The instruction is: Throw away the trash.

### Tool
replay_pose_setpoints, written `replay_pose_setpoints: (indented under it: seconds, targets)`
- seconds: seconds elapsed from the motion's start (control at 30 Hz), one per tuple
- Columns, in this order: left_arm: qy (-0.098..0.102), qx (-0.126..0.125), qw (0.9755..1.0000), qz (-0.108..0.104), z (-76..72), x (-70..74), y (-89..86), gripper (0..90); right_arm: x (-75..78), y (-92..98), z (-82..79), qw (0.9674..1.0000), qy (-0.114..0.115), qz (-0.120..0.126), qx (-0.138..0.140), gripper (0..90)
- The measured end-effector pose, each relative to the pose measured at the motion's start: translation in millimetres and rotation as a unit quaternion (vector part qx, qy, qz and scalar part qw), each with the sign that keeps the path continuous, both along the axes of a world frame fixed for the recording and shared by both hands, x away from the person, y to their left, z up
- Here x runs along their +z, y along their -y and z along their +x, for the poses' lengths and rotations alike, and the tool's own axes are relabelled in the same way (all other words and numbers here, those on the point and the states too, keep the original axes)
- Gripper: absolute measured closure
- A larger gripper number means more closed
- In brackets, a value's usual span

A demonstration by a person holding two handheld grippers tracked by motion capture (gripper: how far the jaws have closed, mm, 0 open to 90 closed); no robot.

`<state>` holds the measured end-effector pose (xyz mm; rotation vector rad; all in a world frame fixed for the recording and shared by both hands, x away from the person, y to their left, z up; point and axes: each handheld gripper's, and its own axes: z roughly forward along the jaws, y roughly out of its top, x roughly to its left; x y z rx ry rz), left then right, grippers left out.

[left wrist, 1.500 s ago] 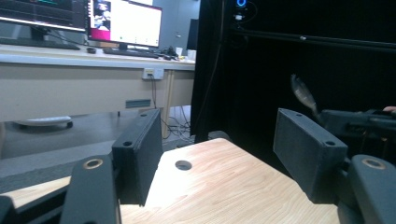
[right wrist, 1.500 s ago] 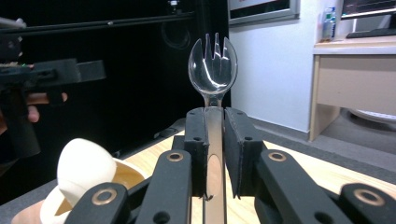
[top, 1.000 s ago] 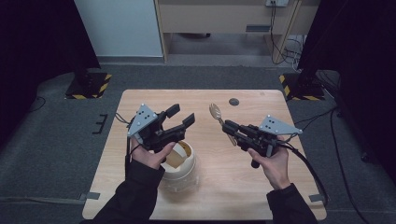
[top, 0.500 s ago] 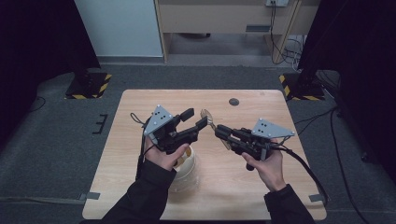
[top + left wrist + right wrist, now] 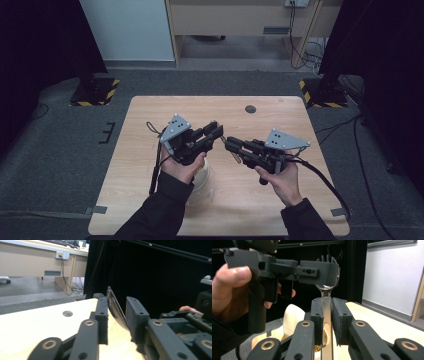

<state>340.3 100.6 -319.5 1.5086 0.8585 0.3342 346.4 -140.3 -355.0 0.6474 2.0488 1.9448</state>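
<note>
Right gripper (image 5: 231, 145) fingers pinch spork (image 5: 327, 315) handle; left gripper (image 5: 218, 131) fingers, just closing, clamp spork head; both above table (image 5: 150, 107) middle, cream pot (image 5: 202, 176) below

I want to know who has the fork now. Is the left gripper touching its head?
Touching. In the right gripper view, the left gripper, whose jaws have just been closing, clamps the fork at its head, while the right gripper grips the handle.

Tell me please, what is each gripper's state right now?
Left gripper: jaws have just been closing, now pinching the shiny metal spork by its head.
Right gripper: shut on the spork's handle.
</note>
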Motion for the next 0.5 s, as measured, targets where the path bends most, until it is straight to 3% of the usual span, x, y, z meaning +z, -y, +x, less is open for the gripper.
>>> replay_pose_setpoints:
  seconds: [0.1,0.13,0.3,0.5]
  targets:
    - [-0.004,-0.013,0.9998,-0.013,-2.1,1.9,-0.2,80.9,-2.5,-2.9,0.0,1.0000,0.000,-0.005,-0.001,79.9]
    - [-0.001,-0.013,0.9999,-0.008,-2.9,2.3,-0.1,81.9,-3.4,-3.9,0.3,1.0000,0.002,-0.006,0.000,79.9]
    - [0.009,-0.018,0.9998,-0.007,-4.8,2.6,-2.0,82.7,-4.3,-5.0,-0.2,1.0000,-0.001,-0.004,0.003,78.9]
    - [0.031,-0.009,0.9995,-0.008,-5.4,7.6,-16.6,82.7,-1.7,1.7,1.1,0.9998,0.004,-0.012,-0.012,70.1]
